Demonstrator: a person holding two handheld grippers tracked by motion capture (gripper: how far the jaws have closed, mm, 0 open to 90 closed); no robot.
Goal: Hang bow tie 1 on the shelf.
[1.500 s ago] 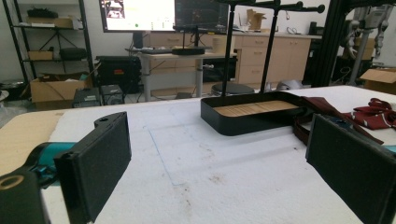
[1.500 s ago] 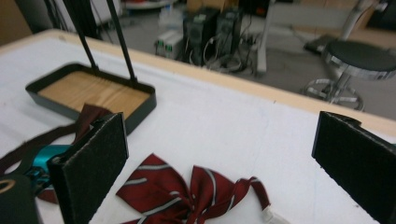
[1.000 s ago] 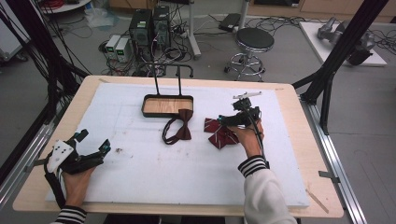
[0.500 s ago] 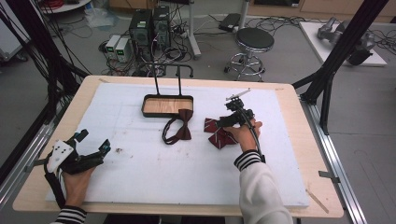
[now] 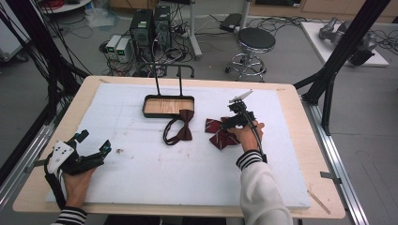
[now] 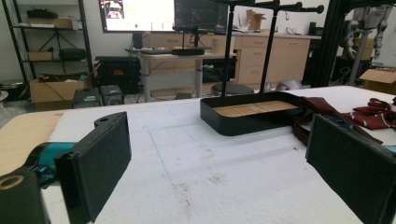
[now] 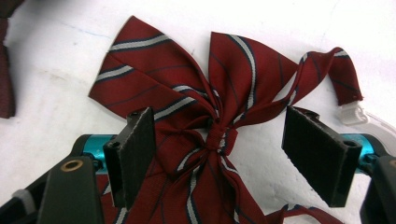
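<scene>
Fingers (image 7: 134, 154) of the right gripper (image 7: 219, 156) gape wide astride the striped bow tie's (image 7: 219, 93) knot, seemingly just touching; left gripper (image 6: 224, 172), lower frame, spread and empty.

Two bow ties lie on the white surface (image 5: 141, 173): a plain maroon one (image 5: 180, 129) near the middle and a striped red one (image 5: 219, 133) to its right. One black tray (image 5: 168, 105) sits at the far side, and there are two tools, the left tool (image 5: 94, 143) and the right tool (image 5: 224, 125).
</scene>
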